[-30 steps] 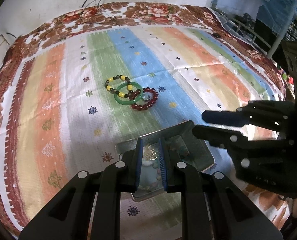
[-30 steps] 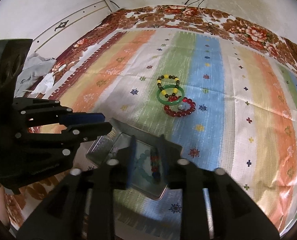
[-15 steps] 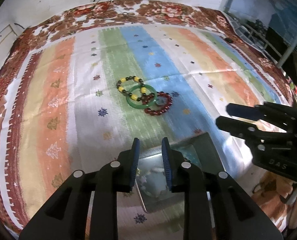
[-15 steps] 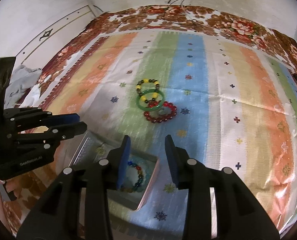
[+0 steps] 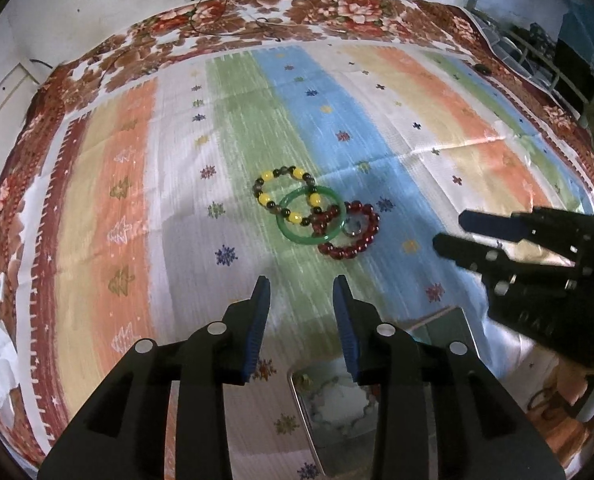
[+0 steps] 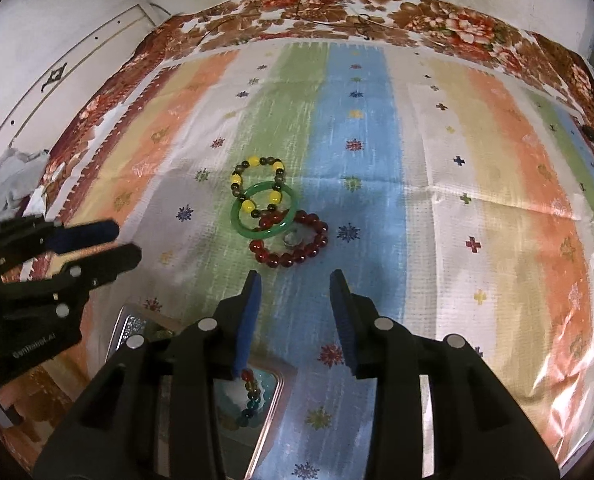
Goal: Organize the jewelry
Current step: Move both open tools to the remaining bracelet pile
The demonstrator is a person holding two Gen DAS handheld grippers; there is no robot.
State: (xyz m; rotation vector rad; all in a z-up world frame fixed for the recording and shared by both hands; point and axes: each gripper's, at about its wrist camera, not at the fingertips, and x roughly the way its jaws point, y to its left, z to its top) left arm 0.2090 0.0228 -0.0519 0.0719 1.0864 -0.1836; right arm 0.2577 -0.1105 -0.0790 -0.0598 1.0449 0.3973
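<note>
With both grippers, left (image 5: 301,294) and right (image 6: 295,290), fingers apart and empty, we should lift the top green bangle (image 5: 311,215) clear of the tangled beads (image 5: 351,236) first.

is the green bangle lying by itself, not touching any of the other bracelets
No, in the left wrist view the green bangle overlaps both the yellow-and-dark bead bracelet and the red bead bracelet.

Dim light, fisheye warping, slight blur

bangle (image 5: 311,215) overlaps two bead bracelets (image 5: 347,232) | tin (image 6: 201,380) nearer, on cloth (image 6: 457,160)
</note>
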